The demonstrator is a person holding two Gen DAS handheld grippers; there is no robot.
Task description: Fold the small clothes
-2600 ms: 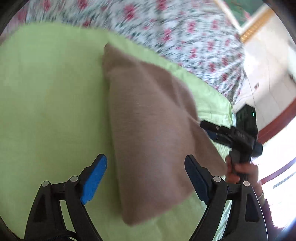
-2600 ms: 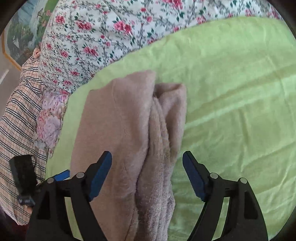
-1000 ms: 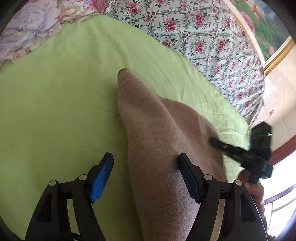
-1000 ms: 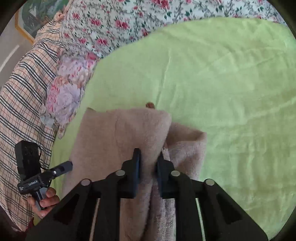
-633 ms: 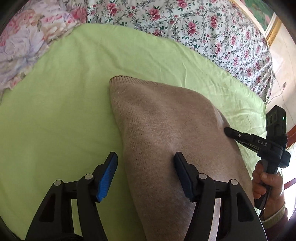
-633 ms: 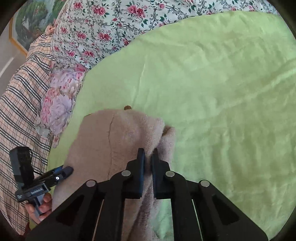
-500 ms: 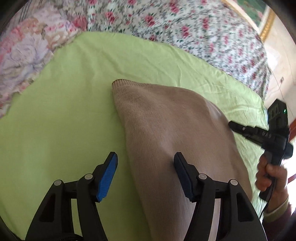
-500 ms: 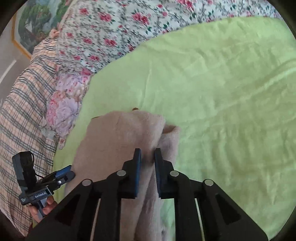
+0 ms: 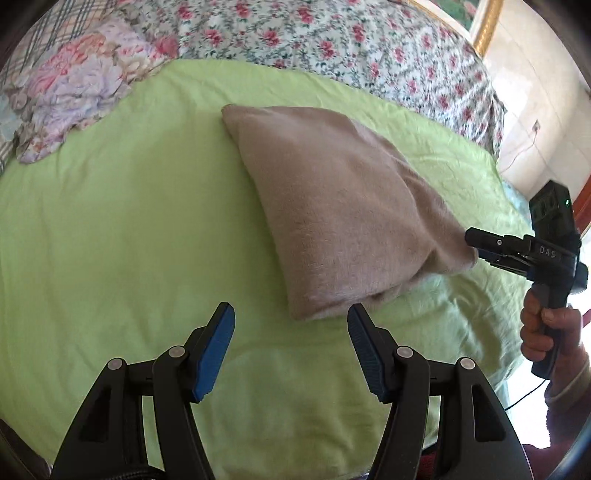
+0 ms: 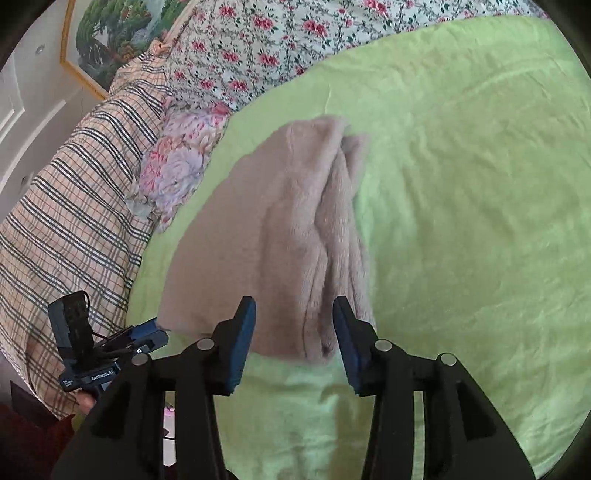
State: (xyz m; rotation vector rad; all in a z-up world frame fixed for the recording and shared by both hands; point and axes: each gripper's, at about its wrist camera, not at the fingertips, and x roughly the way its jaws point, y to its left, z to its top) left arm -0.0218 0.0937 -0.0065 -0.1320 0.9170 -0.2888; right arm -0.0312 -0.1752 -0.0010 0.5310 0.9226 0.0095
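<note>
A folded beige knit garment (image 9: 332, 206) lies on the green sheet (image 9: 129, 229); it also shows in the right wrist view (image 10: 280, 236), layered edges toward me. My left gripper (image 9: 290, 325) is open and empty, just short of the garment's near corner. My right gripper (image 10: 293, 314) is open, its blue pads either side of the garment's near edge, holding nothing. The right gripper (image 9: 480, 243) shows in the left wrist view touching the garment's right corner. The left gripper (image 10: 147, 336) shows in the right wrist view at its left corner.
Floral bedding (image 9: 332, 37) lies behind the green sheet, with a crumpled floral cloth (image 9: 74, 85) at the left. A plaid quilt (image 10: 66, 206) borders the sheet. The bed edge and a pale floor (image 9: 535, 129) are at the right. A framed picture (image 10: 110, 33) hangs on the wall.
My right gripper has opened and let go of the garment's edge. Both grippers have drawn back, and the garment now lies flat on the sheet.
</note>
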